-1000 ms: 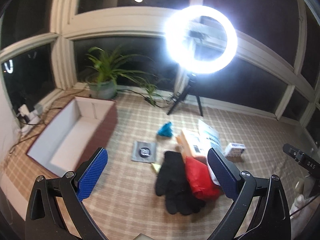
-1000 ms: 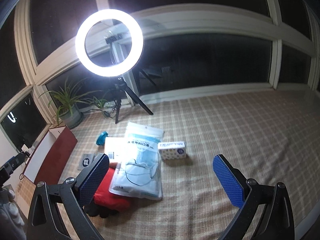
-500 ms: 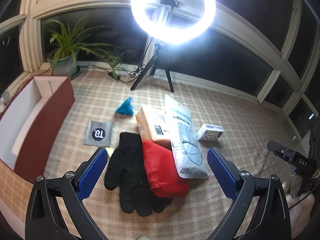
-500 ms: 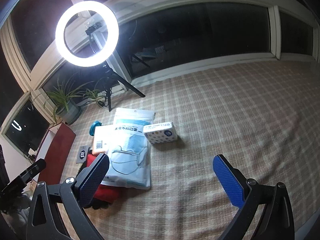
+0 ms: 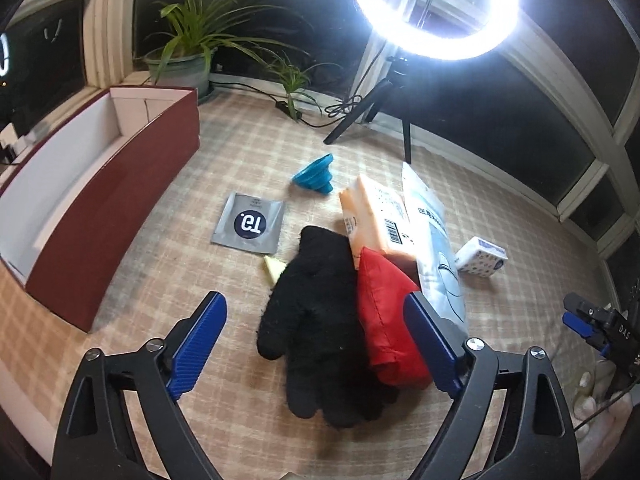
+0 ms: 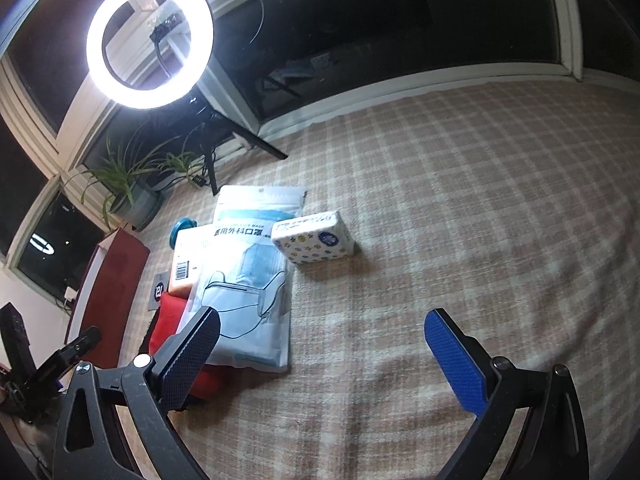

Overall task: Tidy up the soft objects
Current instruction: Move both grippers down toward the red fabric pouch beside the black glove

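Left wrist view looks down on a checked cloth [image 5: 168, 240] with a loose pile at centre frame. The left gripper [image 5: 316, 344] fills the bottom edge, its blue-padded jaws wide but closing, nothing pressed between them; the glove [image 5: 316, 320] lies on the cloth in the gap beyond the tips. The glove is black and fuzzy, flat, its fingers toward the bottom of the frame and its cuff toward the centre. Overlapping its right side is a red pouch [image 5: 384, 320], smooth and creased, partly hidden by the right-hand jaw. Above these lies an orange pack [image 5: 372, 220] with a barcode label, and a clear mask bag [image 5: 436, 240] leans over its right edge. A small white tissue pack [image 5: 480, 258] sits apart at the right. A yellow scrap [image 5: 272, 268] peeks from under the glove's left edge. A grey sachet [image 5: 250, 224] with a dark round logo lies flat left of the pile, and a blue funnel [image 5: 314, 172] lies on its side above it. A long red box [image 5: 108, 208], white inside, runs along the left. A plant [image 5: 184, 56] and a ring light [image 5: 432, 8] stand at the top.

Right wrist view shows the right gripper [image 6: 320, 356] at the bottom, jaws wide apart over bare cloth with nothing between them. The mask bag [image 6: 248, 280] lies at centre left, over the orange pack [image 6: 186, 264] and red pouch [image 6: 168, 320]; the tissue pack [image 6: 312, 238] touches the bag's right edge.
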### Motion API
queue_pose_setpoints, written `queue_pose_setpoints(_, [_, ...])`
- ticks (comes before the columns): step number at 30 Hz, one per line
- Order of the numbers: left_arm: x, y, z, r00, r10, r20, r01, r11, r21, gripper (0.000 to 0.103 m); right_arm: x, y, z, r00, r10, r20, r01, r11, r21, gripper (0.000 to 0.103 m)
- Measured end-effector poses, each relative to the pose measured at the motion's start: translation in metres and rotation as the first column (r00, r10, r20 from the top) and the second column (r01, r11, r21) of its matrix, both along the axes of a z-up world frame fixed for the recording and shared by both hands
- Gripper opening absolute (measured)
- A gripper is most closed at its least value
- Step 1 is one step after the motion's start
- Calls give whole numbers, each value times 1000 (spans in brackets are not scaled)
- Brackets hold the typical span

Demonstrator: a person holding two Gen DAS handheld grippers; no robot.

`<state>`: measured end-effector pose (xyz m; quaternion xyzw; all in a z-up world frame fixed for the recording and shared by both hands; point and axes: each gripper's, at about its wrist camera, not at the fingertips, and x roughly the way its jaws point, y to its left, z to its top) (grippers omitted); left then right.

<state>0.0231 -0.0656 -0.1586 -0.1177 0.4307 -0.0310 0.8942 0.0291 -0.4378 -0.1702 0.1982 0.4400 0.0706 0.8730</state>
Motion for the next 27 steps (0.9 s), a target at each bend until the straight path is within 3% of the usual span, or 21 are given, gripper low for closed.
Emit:
queue_pose_setpoints(4, [23, -2, -1, 999, -28, -20, 28, 999, -19, 75, 6, 10, -5, 999, 35, -8, -35, 999, 8, 93])
queue_pose_setpoints(11, [82, -8, -25, 987, -69, -147, 60, 996, -69, 46, 0, 12, -5, 999, 44, -5, -43, 999, 10, 91])
queue_pose_setpoints(14, [98, -9, -41, 977, -71, -202, 51, 993, -103, 43, -7, 6, -3, 1000, 23, -2, -23, 1000, -3, 91])
queue_pose_setpoints(19, [107, -27, -64, 957, -107, -270, 88, 993, -84, 37, -18, -13, -3, 1000, -21, -8, 21, 1000, -3, 91])
queue_pose_setpoints(27, [89, -69, -64, 944, -191, -269, 162, 979, -127, 35, -29, -32, -4, 997, -69, -14, 70, 998, 6, 91])
